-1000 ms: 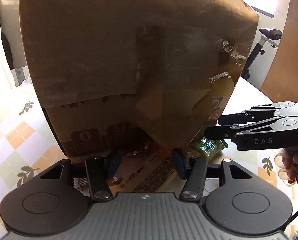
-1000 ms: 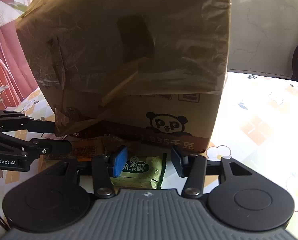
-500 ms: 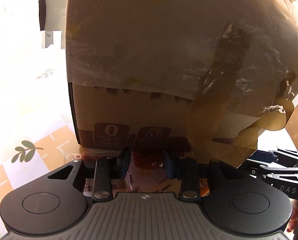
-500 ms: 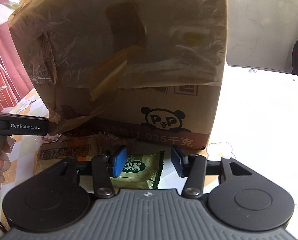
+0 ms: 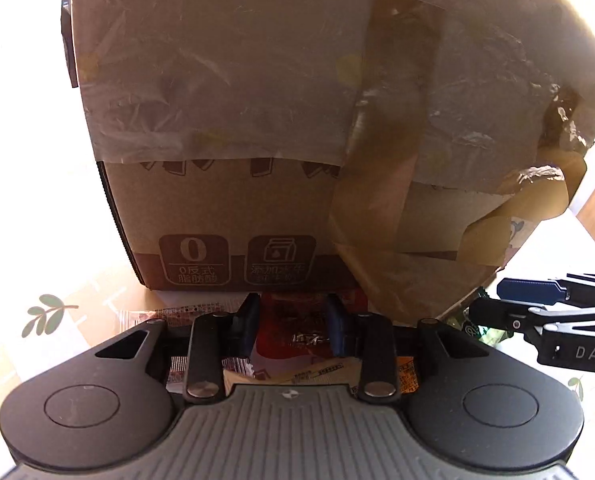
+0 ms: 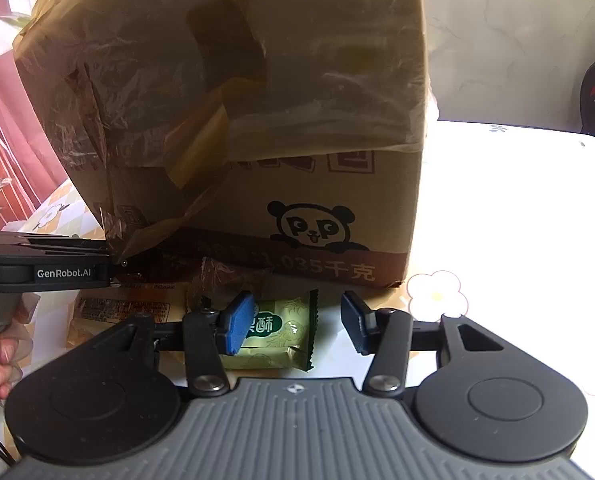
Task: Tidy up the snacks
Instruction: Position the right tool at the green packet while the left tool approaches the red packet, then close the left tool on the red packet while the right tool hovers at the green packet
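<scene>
Left wrist: the left claw (image 5: 293,326), jaws just drawn in, brackets a red snack packet (image 5: 293,320) beside the cardboard box (image 5: 257,120); whether it is pinched I cannot tell.

Right wrist: the right claw (image 6: 295,326) stands released over a green pastry packet (image 6: 281,332), at its left finger.

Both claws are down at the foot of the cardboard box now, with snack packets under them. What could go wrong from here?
1. The left claw has just been closing around the red packet, with other wrappers overlapping beneath; it may pinch two at once.
2. The right claw is open, with the green packet against only its left pad; closing could push it aside.
3. Both claws sit close to the cardboard box; loose tape may snag.
</scene>
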`<act>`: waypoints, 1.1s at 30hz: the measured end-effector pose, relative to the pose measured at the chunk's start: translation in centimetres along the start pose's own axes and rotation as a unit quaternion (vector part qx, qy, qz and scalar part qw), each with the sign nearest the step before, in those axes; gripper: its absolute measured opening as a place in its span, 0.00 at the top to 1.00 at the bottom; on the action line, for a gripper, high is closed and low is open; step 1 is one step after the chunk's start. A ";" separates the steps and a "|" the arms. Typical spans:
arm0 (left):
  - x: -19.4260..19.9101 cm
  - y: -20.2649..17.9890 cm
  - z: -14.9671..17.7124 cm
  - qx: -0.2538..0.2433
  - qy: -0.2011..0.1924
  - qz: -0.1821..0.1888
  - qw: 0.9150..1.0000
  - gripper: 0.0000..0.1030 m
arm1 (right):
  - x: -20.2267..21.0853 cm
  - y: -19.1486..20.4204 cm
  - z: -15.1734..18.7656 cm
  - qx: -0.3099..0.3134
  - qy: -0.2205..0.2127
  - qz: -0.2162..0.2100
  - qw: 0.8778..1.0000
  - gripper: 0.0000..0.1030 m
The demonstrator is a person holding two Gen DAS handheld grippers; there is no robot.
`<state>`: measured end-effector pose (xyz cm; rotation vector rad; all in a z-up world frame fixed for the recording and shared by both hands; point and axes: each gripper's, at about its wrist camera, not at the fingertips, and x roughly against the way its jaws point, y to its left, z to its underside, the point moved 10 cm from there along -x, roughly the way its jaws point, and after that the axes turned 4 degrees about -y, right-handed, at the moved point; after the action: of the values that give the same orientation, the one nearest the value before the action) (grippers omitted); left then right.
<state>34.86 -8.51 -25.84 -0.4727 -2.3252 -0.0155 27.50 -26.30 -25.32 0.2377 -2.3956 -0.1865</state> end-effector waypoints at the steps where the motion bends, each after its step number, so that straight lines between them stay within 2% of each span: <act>1: 0.2 -0.1 0.1 -0.001 0.002 0.003 1.000 0.64 | 0.1 -0.1 0.0 -0.001 0.000 0.000 1.000 0.50; 10: 2.6 0.9 2.8 0.013 0.021 0.023 0.999 0.63 | 1.1 0.0 0.9 -0.008 -0.001 -0.004 1.000 0.50; 19: 4.2 1.8 3.7 0.014 0.024 0.004 1.000 0.63 | 3.3 1.5 1.9 -0.007 -0.008 -0.006 1.000 0.50; 23: 4.2 2.7 4.4 0.045 0.020 0.002 0.999 0.63 | 4.0 2.1 2.1 -0.003 -0.013 -0.008 1.000 0.50; 24: 4.5 2.9 4.6 0.057 0.015 0.008 0.998 0.62 | 4.1 2.2 2.1 -0.004 -0.014 -0.009 1.000 0.50; 27: 5.2 2.3 4.1 0.055 -0.003 0.036 0.998 0.43 | 4.4 2.3 2.3 -0.006 -0.016 -0.010 1.000 0.50; 28: 5.4 1.9 4.0 0.046 -0.007 0.042 0.998 0.41 | 4.4 2.3 2.3 -0.007 -0.016 -0.011 1.000 0.50; 30: 5.4 1.1 4.1 0.026 -0.005 0.049 0.998 0.41 | 4.2 2.3 2.3 -0.008 -0.016 -0.012 1.000 0.50; 33: 4.8 0.7 4.2 0.018 -0.003 0.039 0.999 0.41 | 4.4 2.4 2.2 -0.006 -0.017 -0.014 1.000 0.50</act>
<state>29.11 -5.67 -25.60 -0.5457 -2.3074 0.0653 22.54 -24.77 -23.59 0.2645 -2.4247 -0.2185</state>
